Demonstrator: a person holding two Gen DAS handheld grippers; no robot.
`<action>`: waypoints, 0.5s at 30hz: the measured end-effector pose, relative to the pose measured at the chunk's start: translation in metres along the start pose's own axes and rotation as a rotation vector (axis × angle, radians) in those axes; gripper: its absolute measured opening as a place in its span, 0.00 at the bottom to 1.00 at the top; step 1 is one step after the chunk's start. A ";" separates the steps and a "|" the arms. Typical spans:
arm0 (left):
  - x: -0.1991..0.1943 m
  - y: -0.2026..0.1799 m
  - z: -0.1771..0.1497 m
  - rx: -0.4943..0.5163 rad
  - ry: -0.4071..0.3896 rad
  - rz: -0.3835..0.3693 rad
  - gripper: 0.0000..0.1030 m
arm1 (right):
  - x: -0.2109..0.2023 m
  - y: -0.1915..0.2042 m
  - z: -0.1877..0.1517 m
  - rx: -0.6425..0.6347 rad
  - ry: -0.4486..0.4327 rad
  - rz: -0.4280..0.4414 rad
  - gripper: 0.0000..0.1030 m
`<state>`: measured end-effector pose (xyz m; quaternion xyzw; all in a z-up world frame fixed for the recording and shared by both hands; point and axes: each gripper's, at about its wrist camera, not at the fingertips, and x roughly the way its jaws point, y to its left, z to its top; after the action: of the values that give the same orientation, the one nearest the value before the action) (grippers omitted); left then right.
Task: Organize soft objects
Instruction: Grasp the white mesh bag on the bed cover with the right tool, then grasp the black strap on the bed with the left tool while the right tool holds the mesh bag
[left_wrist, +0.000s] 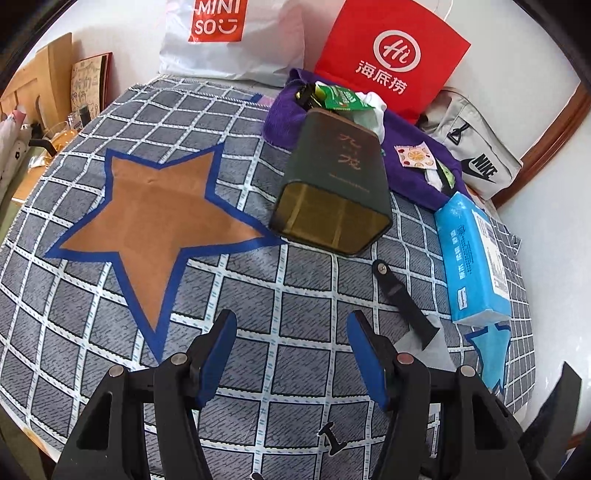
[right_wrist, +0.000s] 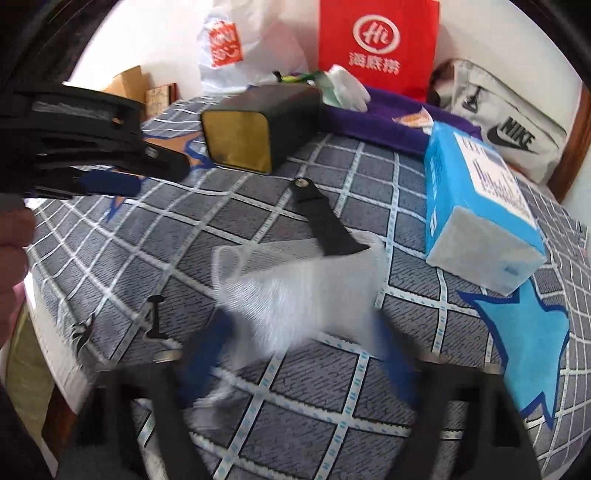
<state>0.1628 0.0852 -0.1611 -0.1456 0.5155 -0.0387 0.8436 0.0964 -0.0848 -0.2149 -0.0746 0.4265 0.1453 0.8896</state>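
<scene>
A white mesh pouch (right_wrist: 291, 280) with a black strap (right_wrist: 325, 225) lies on the checked cloth just ahead of my right gripper (right_wrist: 306, 354), which is blurred with its jaws wide apart; whether they touch the pouch I cannot tell. The strap (left_wrist: 402, 302) also shows in the left wrist view. My left gripper (left_wrist: 291, 354) is open and empty above the cloth, and it shows at the left of the right wrist view (right_wrist: 107, 184). A blue tissue pack (left_wrist: 472, 258) (right_wrist: 476, 199) lies at the right. A purple towel (left_wrist: 413, 166) (right_wrist: 373, 118) lies at the back.
A dark green tin (left_wrist: 332, 184) (right_wrist: 258, 125) lies on its side mid-table, with packets and white gloves (right_wrist: 347, 88) behind it. An orange star (left_wrist: 155, 218) and a blue star (right_wrist: 528, 347) mark the cloth. A red bag (left_wrist: 391, 55), a white bag (left_wrist: 229, 37) and a grey Nike bag (left_wrist: 476, 155) stand at the back.
</scene>
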 end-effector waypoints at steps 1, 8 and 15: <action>0.001 -0.001 -0.001 0.000 0.002 -0.001 0.58 | -0.002 0.001 0.000 -0.014 0.001 0.012 0.34; 0.001 -0.015 -0.006 0.020 0.005 0.003 0.58 | -0.019 -0.004 -0.013 -0.035 0.010 0.113 0.04; 0.004 -0.038 -0.011 0.047 0.013 0.009 0.58 | -0.053 -0.026 -0.034 -0.007 -0.043 0.180 0.04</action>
<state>0.1585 0.0458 -0.1587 -0.1230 0.5204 -0.0482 0.8436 0.0476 -0.1283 -0.1945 -0.0357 0.4118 0.2275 0.8817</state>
